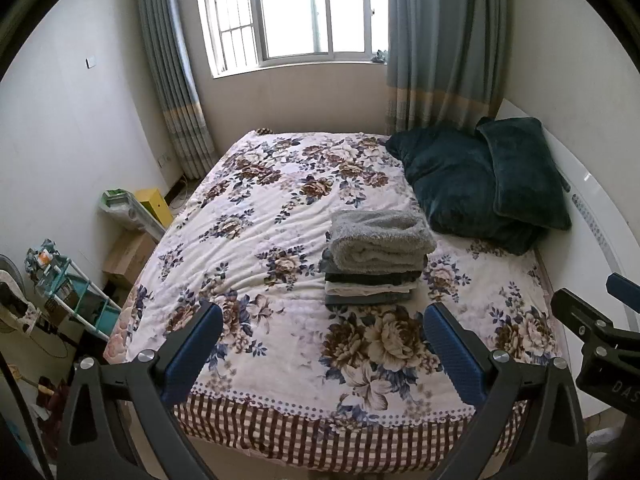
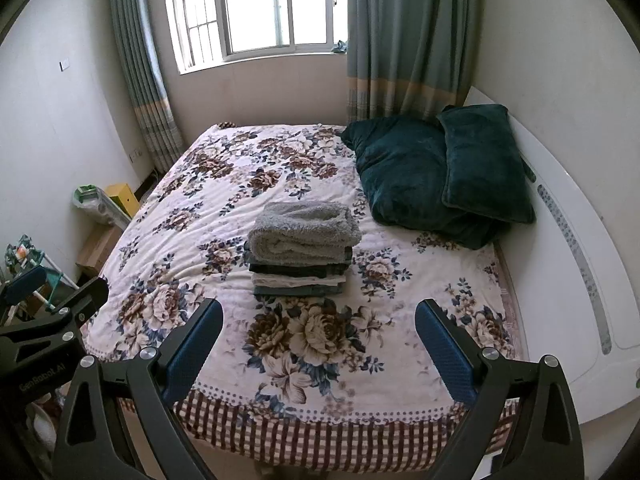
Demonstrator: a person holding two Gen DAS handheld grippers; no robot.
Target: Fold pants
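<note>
A stack of folded clothes (image 1: 376, 264) (image 2: 302, 254) rests on the floral bedspread (image 1: 248, 216) (image 2: 208, 208), right of the bed's middle. Its top piece is fluffy grey fleece (image 1: 380, 236) (image 2: 306, 228); dark, cream and grey-blue folded garments lie beneath it. My left gripper (image 1: 322, 344) is open above the bed's near edge, short of the stack, nothing between its blue pads. My right gripper (image 2: 318, 344) is open too, likewise held back from the stack and holding nothing. Each gripper shows at the other view's edge: the right gripper's body (image 1: 600, 340), the left gripper's body (image 2: 44, 320).
Two dark teal pillows (image 1: 480, 176) (image 2: 440, 172) lean against the white headboard (image 2: 560, 240) on the right. Left of the bed stand a cardboard box (image 1: 128, 256), a yellow box (image 1: 154, 204) and a teal shelf rack (image 1: 68, 292). A curtained window (image 1: 296, 12) fills the far wall.
</note>
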